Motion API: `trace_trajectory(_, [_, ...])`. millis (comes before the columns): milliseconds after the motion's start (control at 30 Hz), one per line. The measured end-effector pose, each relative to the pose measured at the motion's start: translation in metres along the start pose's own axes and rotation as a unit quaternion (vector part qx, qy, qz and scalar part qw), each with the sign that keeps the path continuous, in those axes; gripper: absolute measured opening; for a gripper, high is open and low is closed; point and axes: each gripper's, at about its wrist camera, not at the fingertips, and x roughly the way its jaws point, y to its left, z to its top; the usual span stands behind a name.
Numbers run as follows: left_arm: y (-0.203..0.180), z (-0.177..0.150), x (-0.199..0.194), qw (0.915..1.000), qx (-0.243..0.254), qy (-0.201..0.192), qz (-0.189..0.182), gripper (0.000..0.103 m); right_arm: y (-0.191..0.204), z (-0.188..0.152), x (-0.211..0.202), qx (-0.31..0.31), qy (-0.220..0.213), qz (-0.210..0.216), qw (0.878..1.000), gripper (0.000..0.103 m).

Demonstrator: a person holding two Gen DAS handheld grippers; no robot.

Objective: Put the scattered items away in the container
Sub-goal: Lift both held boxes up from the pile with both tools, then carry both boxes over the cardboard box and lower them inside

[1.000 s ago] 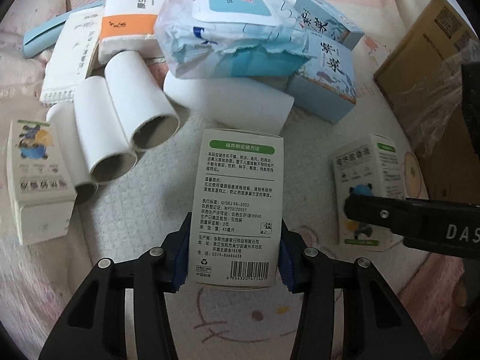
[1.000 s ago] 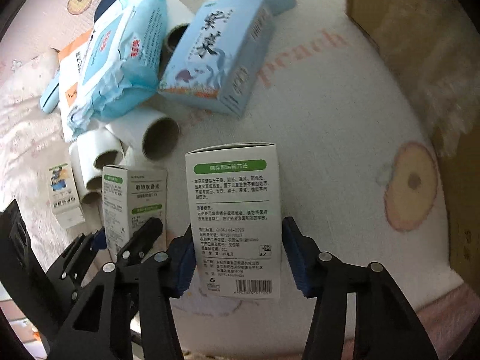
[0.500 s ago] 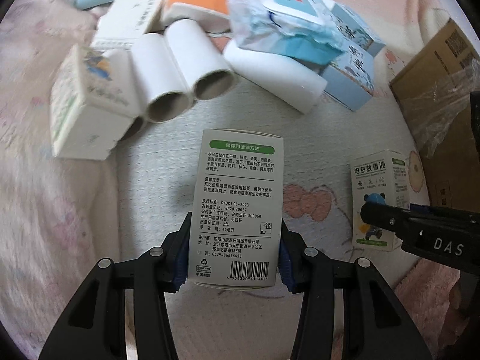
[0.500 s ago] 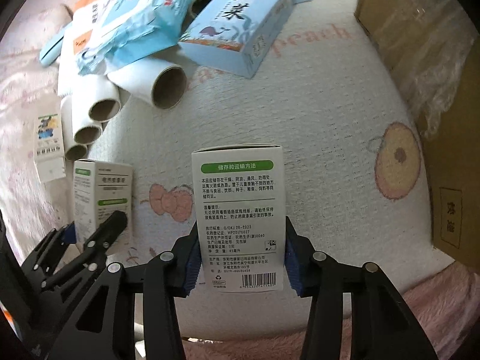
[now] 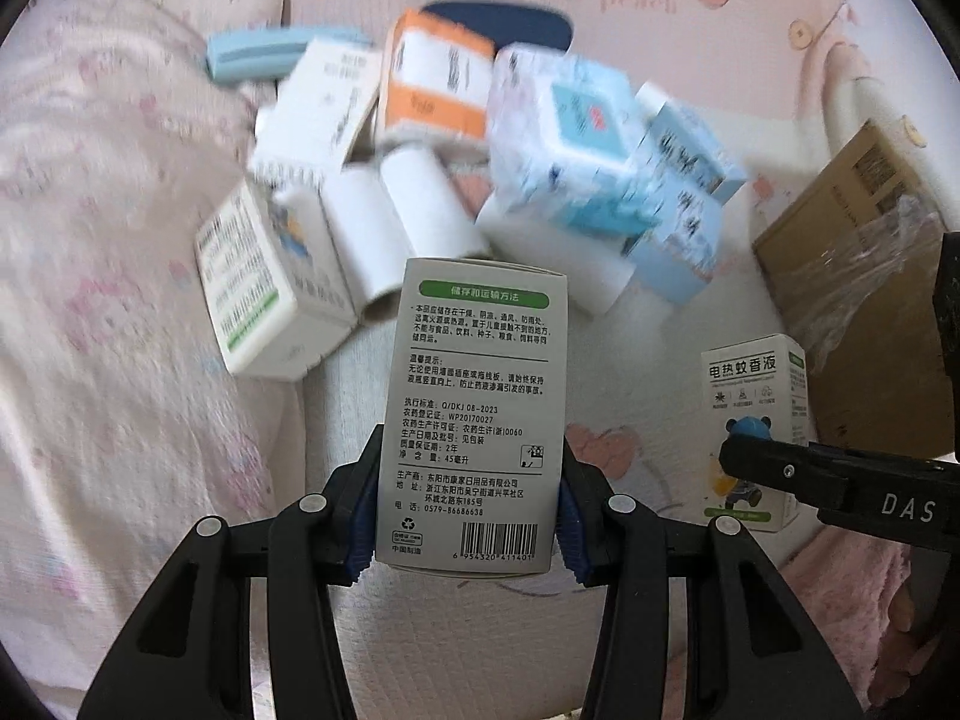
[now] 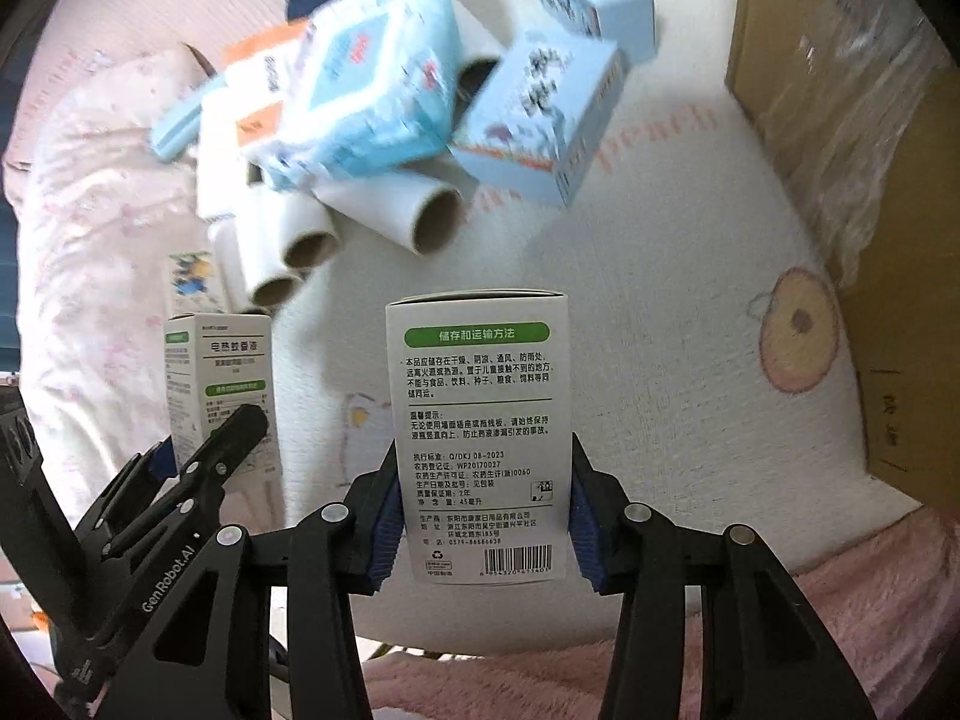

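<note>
Two small white boxes are in my grip, one per gripper. My left gripper (image 5: pixel 468 516) pinches the first box (image 5: pixel 474 420) between its blue pads, holding it upright above the white mat (image 5: pixel 630 396). My right gripper (image 6: pixel 483 519) clamps the second box (image 6: pixel 480 438) the same way. Beyond them I see a blurred pile: paper rolls (image 6: pixel 414 210), a wipes pack (image 6: pixel 372 72), blue cartons (image 6: pixel 540 120) and another white box (image 5: pixel 264 282). The cardboard container (image 6: pixel 870 120) stands at the right edge, apart from both held boxes.
</note>
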Motion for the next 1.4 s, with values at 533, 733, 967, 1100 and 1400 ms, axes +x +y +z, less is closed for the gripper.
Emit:
trace_trajectory(533, [-0.080,0.076,-0.113,0.9819,0.126,-0.140,-0.023,0.052,0.019,0.028,-0.163,-0.011,-0.183,0.031,0.983,0.045])
trace_trajectory(733, [-0.142,0.100,-0.138,0.9621,0.188,-0.194,-0.037,0.052,-0.011,0.036,-0.235,0.001,-0.256,-0.005,0.967,0.045])
trace_trajectory(967, [-0.217,0.116,-0.145,0.9419,0.244,-0.221,-0.065,0.052,-0.049,0.045,-0.258,0.035,-0.269,-0.008,0.962,0.045])
trace_trajectory(1100, [-0.255,0.124,-0.137,0.9328,0.279,-0.214,-0.079,0.052,-0.075,0.046,-0.266,0.055,-0.272,-0.013,0.961,0.045])
trace_trajectory(1400, [-0.337,0.131,-0.097,0.9089,0.365,-0.174,-0.103,0.052,-0.142,0.051,-0.265,0.121,-0.256,-0.033,0.958,0.045])
